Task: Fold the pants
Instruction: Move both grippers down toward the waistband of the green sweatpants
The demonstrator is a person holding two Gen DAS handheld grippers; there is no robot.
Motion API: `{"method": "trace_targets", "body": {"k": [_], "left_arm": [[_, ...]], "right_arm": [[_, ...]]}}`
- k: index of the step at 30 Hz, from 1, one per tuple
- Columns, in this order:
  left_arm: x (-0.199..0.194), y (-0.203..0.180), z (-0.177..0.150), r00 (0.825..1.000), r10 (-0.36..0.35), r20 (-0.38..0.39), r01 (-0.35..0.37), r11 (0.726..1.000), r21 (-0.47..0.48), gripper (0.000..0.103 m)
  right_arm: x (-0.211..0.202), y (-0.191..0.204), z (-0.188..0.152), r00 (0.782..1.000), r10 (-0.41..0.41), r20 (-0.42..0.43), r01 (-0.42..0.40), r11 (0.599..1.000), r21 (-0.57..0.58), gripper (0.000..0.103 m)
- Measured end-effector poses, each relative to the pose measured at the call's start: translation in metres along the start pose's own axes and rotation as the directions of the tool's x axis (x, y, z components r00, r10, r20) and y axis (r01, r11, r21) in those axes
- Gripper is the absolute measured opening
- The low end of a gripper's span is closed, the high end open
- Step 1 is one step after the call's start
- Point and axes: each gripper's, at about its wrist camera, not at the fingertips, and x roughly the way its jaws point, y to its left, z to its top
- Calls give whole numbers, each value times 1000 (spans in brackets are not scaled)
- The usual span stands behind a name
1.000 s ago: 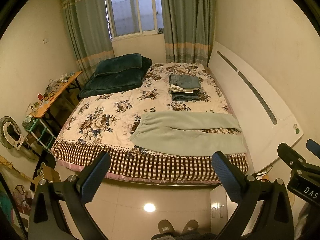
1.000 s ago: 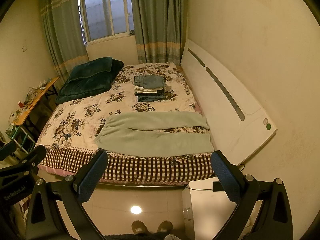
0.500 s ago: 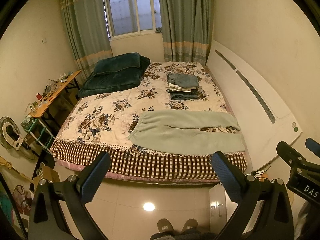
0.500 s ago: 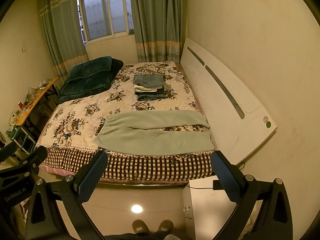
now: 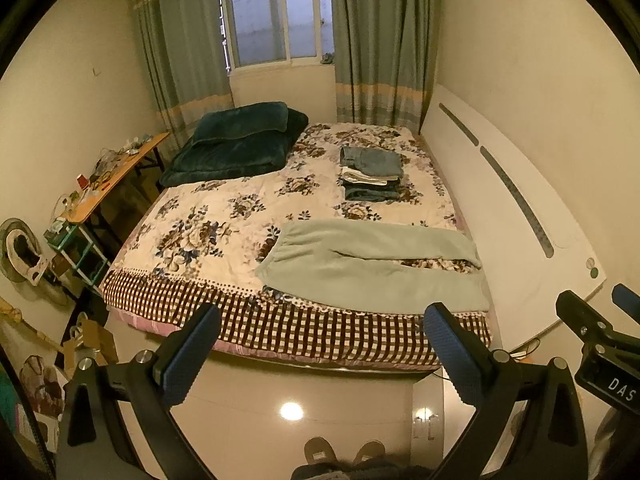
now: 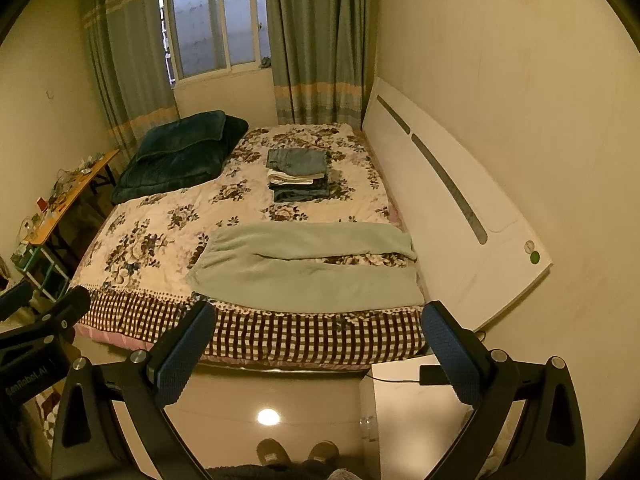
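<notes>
Pale-green fleece pants spread flat, legs slightly parted, near bed front edge. Left gripper and right gripper wide open, empty, short of bed.

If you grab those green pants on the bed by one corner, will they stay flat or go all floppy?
Probably floppy: the green pants lie limp and follow the bed. They look thick and fuzzy, so likely easy to grip, not slippery. Lifted by one corner, the two legs would probably dangle.

Ahead of the gripper a floral-quilted bed fills the room; a curtained window beyond, a cluttered wooden desk left, glossy tile floor below.
</notes>
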Motion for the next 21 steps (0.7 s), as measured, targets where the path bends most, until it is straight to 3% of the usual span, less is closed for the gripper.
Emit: {"method": "trace_targets", "body": {"k": [6,8,11,16,21], "left_arm": [[23,-10,7,999,46,26,-44,998,-52,103],[39,-10,14,993,109,46,-106,993,-61,103],[68,-10,25,986,162,35,-160,985,-64,103],[141,-6,54,982,187,-22,-188,979,-72,103],[243,-11,99,977,192,-93,-195,981,-22,103]], "right_arm": [[34,-16,5,998,65,1,-65,998,10,103],[56,-25,9,994,106,17,-107,994,26,103],[91,-33,18,994,103,17,-104,994,38,103],[164,-41,44,997,80,-1,-80,994,69,103],[274,-39,83,992,73,-100,-63,993,95,103]]}}
